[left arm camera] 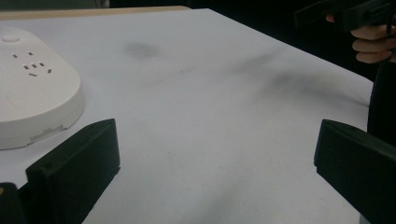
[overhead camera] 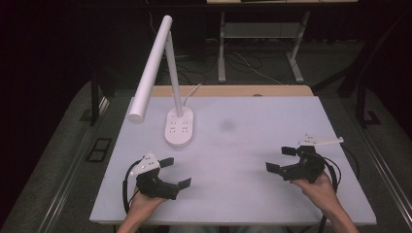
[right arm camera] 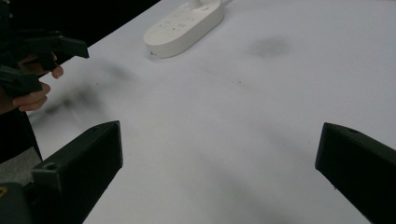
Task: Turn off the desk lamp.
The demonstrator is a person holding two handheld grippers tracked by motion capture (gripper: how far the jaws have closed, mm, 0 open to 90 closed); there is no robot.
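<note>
I hold my left gripper [overhead camera: 175, 173] low over the white table [overhead camera: 252, 145], jaws wide apart and empty, aimed past the white plastic desk lamp with its oval socket base [overhead camera: 179, 126], which stands just ahead at the far left. My right gripper [overhead camera: 281, 159] waits well apart, jaws spread too, leaving both ready to reach.

- Lamp [overhead camera: 178, 127] stands on table [overhead camera: 252, 194], far left part.
- Left gripper [overhead camera: 175, 173] near edge, before the lamp.
- Right gripper [overhead camera: 280, 159] opposite, well apart.
</note>
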